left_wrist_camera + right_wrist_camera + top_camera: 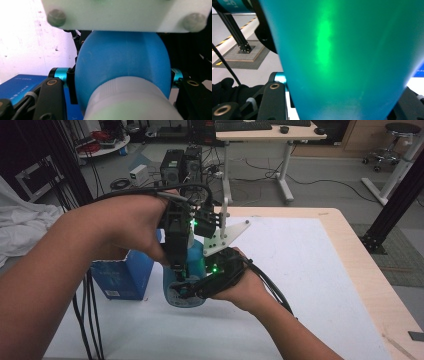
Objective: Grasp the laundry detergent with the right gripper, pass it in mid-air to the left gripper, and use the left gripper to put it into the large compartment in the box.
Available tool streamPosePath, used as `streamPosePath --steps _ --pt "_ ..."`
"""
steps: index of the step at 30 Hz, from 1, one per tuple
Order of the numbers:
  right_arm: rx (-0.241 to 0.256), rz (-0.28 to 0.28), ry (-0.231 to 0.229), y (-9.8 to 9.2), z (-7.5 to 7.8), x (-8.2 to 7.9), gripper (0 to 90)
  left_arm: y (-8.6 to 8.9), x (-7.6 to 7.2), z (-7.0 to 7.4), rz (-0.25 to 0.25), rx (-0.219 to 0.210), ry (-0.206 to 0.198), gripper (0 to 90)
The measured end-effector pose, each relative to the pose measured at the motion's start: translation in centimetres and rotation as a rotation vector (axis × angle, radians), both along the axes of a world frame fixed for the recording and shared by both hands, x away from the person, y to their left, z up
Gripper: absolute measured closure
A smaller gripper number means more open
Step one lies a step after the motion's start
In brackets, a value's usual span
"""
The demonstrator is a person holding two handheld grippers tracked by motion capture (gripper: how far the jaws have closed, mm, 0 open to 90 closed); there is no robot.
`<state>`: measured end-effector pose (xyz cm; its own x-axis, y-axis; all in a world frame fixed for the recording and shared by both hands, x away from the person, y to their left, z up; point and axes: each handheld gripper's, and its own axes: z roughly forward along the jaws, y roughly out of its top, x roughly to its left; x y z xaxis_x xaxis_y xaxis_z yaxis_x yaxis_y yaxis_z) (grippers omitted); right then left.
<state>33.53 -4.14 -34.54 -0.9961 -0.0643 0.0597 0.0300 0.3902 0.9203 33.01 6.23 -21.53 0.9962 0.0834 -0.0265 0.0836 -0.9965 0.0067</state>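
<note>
Bottle [186, 292], blue with a ribbed white cap [130, 100], stands on the white table [310, 285], a blue box [122, 275] just to its left. Left gripper [177, 270], coming from above, is clamped around the neck below that cap. Right gripper [192, 287] is clamped across the lower body. Smooth plastic looks slippery and likely light; the ribbed cap offers the surest hold.
</note>
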Motion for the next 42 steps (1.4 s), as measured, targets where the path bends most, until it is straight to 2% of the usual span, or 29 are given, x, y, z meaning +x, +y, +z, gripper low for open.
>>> streamPosePath --steps 3,5,8,11,15,17,19,25,29,34,35,37,38,42 --pt "0.004 0.008 -0.004 -0.1 -0.1 -0.2 43.4 -0.1 -0.1 0.0 0.001 -0.001 0.002 39.4" --pt "0.006 0.003 -0.011 -0.2 -0.1 -0.3 38.3 -0.1 0.0 -0.1 0.001 0.000 0.009 39.4" --pt "-0.029 -0.010 -0.033 -0.3 -0.3 -0.5 30.9 -0.2 0.0 -0.1 -0.003 0.006 0.010 39.3" --pt "-0.042 -0.025 -0.027 -0.9 -0.7 -0.5 24.2 -0.1 0.0 -0.1 0.002 0.009 0.009 39.3" --pt "-0.035 -0.056 -0.020 -2.5 -0.7 -0.3 21.5 0.4 0.1 0.0 0.022 0.004 0.019 39.2" --pt "-0.039 -0.078 -0.024 -3.6 -0.4 -0.2 14.2 0.7 0.2 0.2 0.037 0.009 0.021 39.2" --pt "-0.052 -0.097 -0.024 -4.6 0.0 0.2 13.4 1.0 0.3 0.4 0.047 0.011 0.020 39.2" --pt "-0.088 -0.137 -0.021 -7.5 1.0 0.8 12.9 1.8 0.8 1.6 0.084 0.006 0.007 39.2" --pt "-0.114 -0.160 -0.036 -8.8 1.6 1.0 10.5 2.2 1.1 2.5 0.105 -0.001 0.001 39.1" --pt "-0.143 -0.167 -0.048 -9.7 2.4 1.2 9.6 2.7 1.6 3.5 0.137 0.000 0.001 39.1" --pt "-0.154 -0.174 -0.058 -9.8 2.6 1.2 2.9 2.9 1.7 3.8 0.144 0.003 0.002 39.1" --pt "-0.188 -0.175 -0.053 -9.9 2.8 1.3 2.5 3.2 1.9 4.2 0.163 0.009 0.004 39.1" --pt "-0.202 -0.177 -0.067 -10.0 2.9 1.3 2.6 3.4 2.0 4.5 0.174 0.010 0.004 39.1" --pt "-0.234 -0.174 -0.083 -10.4 3.7 1.4 2.4 4.2 2.4 5.8 0.219 0.006 0.002 39.1"
